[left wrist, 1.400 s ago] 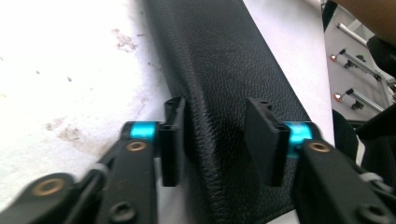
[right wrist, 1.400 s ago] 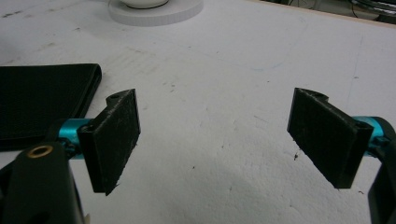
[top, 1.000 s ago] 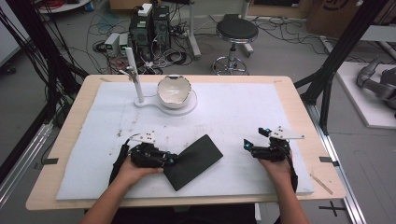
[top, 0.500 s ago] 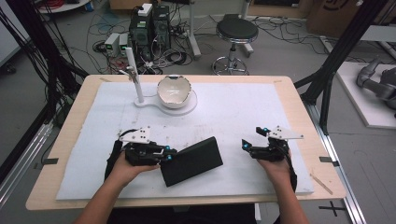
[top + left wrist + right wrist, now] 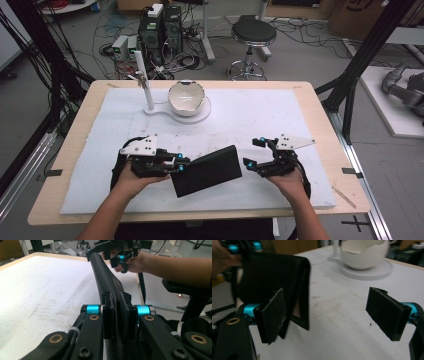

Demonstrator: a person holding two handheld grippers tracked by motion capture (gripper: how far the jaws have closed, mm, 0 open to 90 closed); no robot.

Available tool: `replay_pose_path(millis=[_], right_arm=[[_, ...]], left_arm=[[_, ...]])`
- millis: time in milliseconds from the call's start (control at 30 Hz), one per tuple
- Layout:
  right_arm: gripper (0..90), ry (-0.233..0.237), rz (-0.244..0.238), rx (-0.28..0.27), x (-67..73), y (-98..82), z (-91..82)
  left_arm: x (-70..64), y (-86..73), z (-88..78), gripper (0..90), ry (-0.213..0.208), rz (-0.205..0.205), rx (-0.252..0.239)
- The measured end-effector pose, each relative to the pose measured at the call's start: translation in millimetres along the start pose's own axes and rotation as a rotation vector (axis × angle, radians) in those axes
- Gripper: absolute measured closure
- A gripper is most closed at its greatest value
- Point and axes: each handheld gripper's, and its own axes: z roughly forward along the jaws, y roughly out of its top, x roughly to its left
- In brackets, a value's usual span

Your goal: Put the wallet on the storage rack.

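L gripper point(image 5: 181, 165) clamps black wallet point(image 5: 207, 170) (lifted, tilted); R gripper point(image 5: 256, 154) wide open, empty.

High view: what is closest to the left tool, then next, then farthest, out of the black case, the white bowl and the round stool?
1. Black case: clamped in the left tool, at the table's near side.
2. White bowl: on its round stand at the far side of the table.
3. Round stool: on the floor beyond the table.
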Motion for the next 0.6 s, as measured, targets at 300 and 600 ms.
replay_pose_path(millis=[300,600], right_arm=[[24.5,0.247,0.028,0.055,6.9,4.7,21.3],[76.4,0.355,0.019,0.043,9.5,9.2,19.6]], left_arm=[[-3.6,4.1,4.6,81.9,-0.061,0.057,-0.036],[6.4,-5.3,5.1,78.9,-0.011,-0.024,-0.01]])
